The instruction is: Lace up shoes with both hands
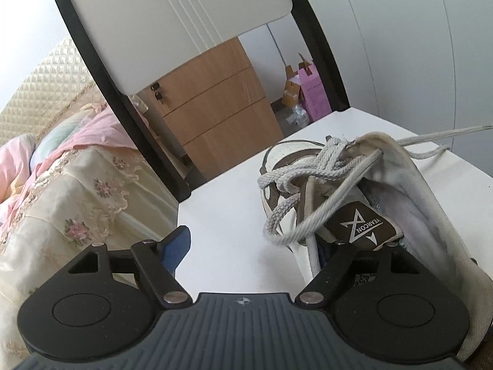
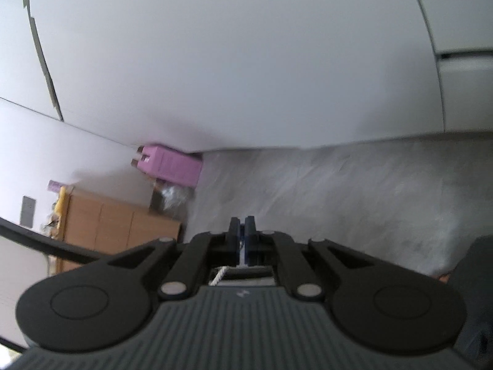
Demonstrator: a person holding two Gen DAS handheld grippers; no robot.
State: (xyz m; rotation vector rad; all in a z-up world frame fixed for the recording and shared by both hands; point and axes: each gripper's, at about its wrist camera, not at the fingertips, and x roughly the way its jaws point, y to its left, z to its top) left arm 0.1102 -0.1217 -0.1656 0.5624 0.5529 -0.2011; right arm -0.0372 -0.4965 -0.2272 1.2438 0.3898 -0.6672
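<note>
Shoe count is one: a single pale sneaker (image 1: 409,191) lies on the white chair seat (image 1: 228,203), its brown tongue label facing the left wrist camera. Grey-white lace (image 1: 308,166) is bunched in several loose loops over the front of the sneaker, and one strand runs off from the shoe toward the right edge of the view, lifted above the seat.

Two grippers are in use. The left gripper (image 1: 271,246) has its jaws spread wide; one blue-padded finger (image 1: 174,251) shows over bare seat, the other is tucked against the shoe's opening, and nothing is clamped between them. The right gripper (image 2: 242,231) has its jaws pressed together on a thin white strand of lace (image 2: 219,275), which shows just behind the pads; it points toward the grey floor (image 2: 339,191), away from the shoe.

Behind stand one wooden cabinet (image 1: 215,104) with three drawer fronts, one pink box (image 1: 312,89), and one bed (image 1: 61,166) with floral covers.
</note>
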